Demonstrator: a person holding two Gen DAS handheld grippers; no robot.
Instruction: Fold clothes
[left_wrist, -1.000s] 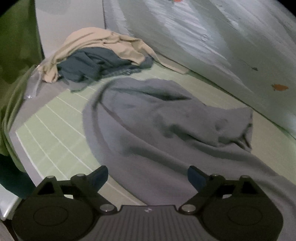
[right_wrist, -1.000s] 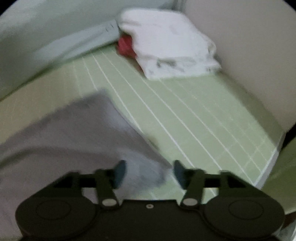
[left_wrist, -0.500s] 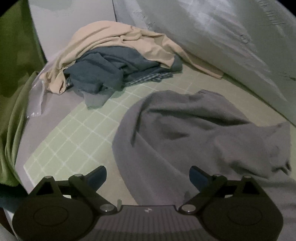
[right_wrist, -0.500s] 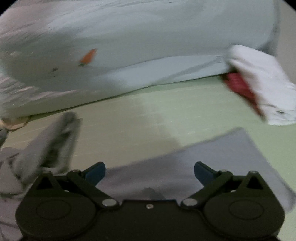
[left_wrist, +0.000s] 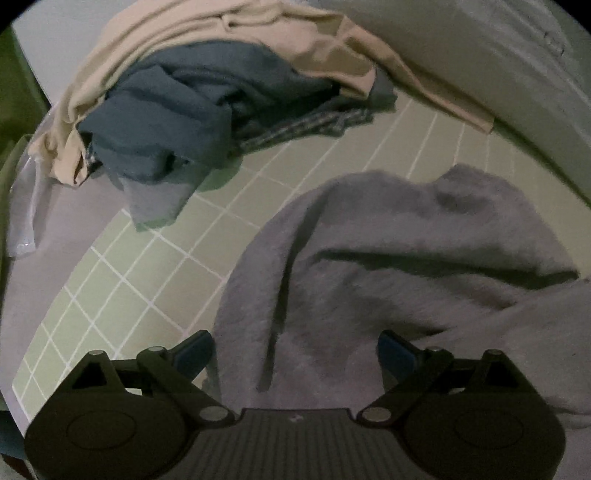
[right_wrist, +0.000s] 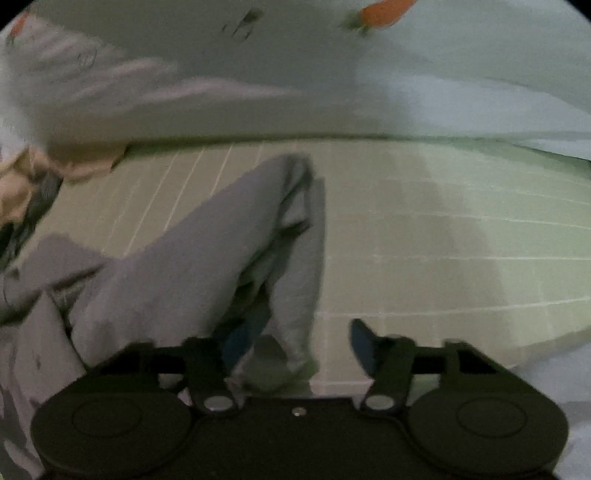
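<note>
Grey garment (right_wrist: 207, 258) edge between closing right claw (right_wrist: 299, 343) jaws

Left gripper (left_wrist: 295, 350): black body, two round housings at the lower frame, ribbed grey centre plate, silver pivot screws, blue pads (left_wrist: 393, 352). Right gripper (right_wrist: 295, 343): same black build, smooth centre, blue pads (right_wrist: 364, 341).

The right wrist view is blurry. The crumpled grey cloth garment (right_wrist: 207, 258) hides most of one blue fingertip (right_wrist: 240, 339). The far-left beige and dark clothes pile (right_wrist: 22, 192) is perhaps cut off.
</note>
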